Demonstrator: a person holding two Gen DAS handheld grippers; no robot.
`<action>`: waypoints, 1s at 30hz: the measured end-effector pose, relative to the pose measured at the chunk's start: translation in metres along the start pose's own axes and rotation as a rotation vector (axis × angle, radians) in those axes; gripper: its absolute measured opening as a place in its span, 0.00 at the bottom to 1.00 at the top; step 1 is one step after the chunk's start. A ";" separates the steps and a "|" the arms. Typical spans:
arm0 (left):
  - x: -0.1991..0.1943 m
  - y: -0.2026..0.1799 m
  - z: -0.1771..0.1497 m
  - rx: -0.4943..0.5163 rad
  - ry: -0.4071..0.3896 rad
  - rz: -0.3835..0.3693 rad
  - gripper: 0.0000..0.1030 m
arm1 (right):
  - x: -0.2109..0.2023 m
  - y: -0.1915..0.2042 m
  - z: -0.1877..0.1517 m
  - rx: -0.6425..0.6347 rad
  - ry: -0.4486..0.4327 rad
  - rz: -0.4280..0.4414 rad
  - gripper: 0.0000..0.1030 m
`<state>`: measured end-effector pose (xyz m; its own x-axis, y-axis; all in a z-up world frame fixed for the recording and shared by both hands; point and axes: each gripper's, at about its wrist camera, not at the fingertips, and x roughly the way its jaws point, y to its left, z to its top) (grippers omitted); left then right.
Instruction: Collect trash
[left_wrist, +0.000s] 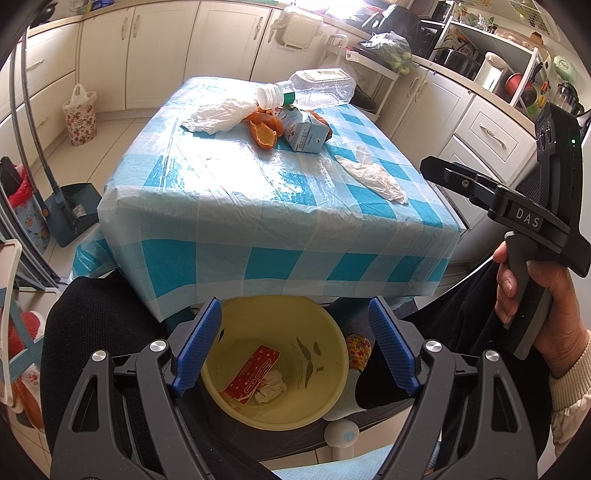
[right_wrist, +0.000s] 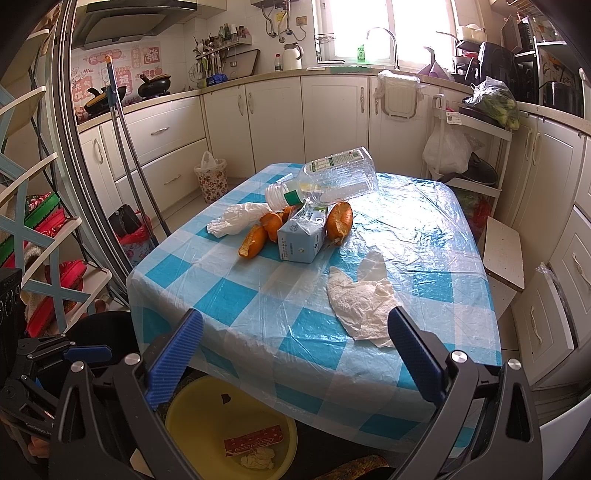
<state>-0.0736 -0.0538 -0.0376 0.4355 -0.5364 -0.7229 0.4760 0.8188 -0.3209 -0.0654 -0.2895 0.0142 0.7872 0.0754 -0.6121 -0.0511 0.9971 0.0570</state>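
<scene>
While both jaws gape empty, yellow bin (left_wrist: 325, 387) below table (right_wrist: 258, 314), glove (right_wrist: 362, 306) nearest, bottle (right_wrist: 340, 177) atop carton (right_wrist: 301, 240).

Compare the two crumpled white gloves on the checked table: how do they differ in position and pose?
The far glove lies bunched against the orange peels, beside the bottle. The near glove lies alone, spread flatter with fingers showing, close to the table's front edge. Both are thin, white, wrinkled and not yet binned.
</scene>
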 end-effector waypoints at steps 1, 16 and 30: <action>0.001 -0.001 0.001 0.000 0.001 0.000 0.76 | 0.000 0.000 0.000 0.000 0.000 0.000 0.93; 0.001 -0.001 0.000 0.000 0.002 0.001 0.77 | 0.000 0.000 0.000 0.001 0.000 0.001 0.93; 0.000 -0.001 0.000 0.000 0.002 0.002 0.77 | 0.000 0.000 -0.001 0.001 0.000 0.001 0.93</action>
<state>-0.0739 -0.0548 -0.0375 0.4345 -0.5345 -0.7249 0.4755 0.8197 -0.3194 -0.0659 -0.2891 0.0136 0.7872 0.0764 -0.6120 -0.0511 0.9970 0.0587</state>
